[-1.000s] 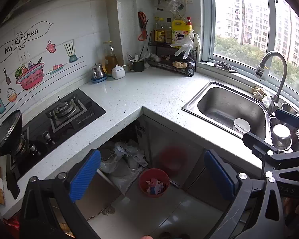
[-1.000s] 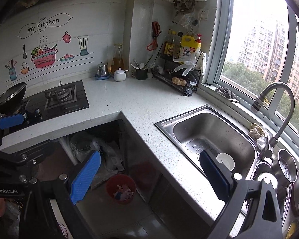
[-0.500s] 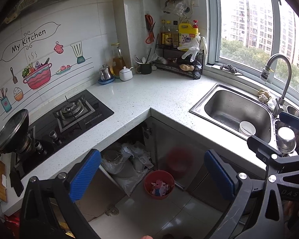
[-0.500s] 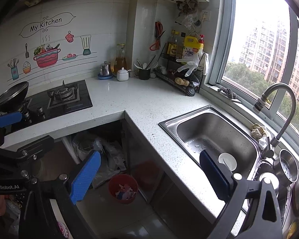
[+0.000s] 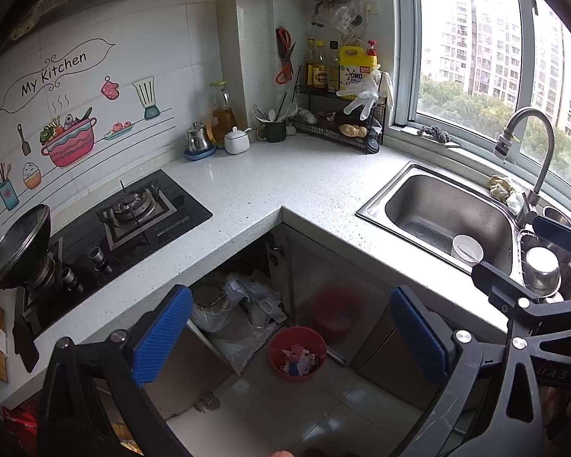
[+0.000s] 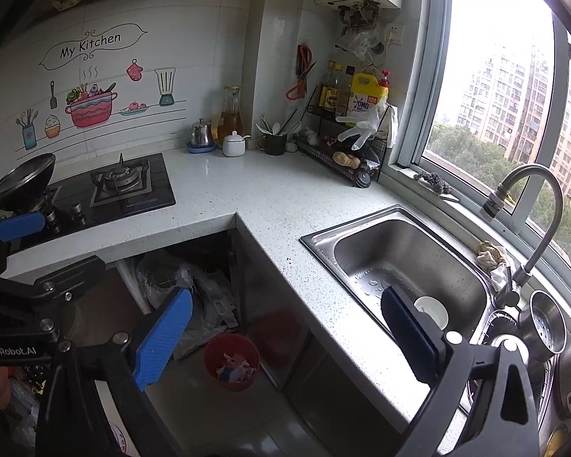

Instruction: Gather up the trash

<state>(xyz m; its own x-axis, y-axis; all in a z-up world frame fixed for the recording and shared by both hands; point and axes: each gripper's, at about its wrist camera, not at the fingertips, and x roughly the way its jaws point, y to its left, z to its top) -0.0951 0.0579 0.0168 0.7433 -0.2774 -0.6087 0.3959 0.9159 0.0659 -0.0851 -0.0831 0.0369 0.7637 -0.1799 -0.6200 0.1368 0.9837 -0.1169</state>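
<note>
Hanging above the kitchen floor, the left gripper [image 5: 291,337] and the right gripper [image 6: 285,337] are both spread wide and hold nothing. The red bin [image 5: 297,353] with paper trash [image 5: 299,358] stands on the floor near the table [image 5: 285,179] corner, below the sink [image 6: 407,262].

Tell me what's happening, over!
Left tool open, empty. Right tool open, empty. Red trash bin on floor, scraps inside. Nothing blocking it, over.
</note>
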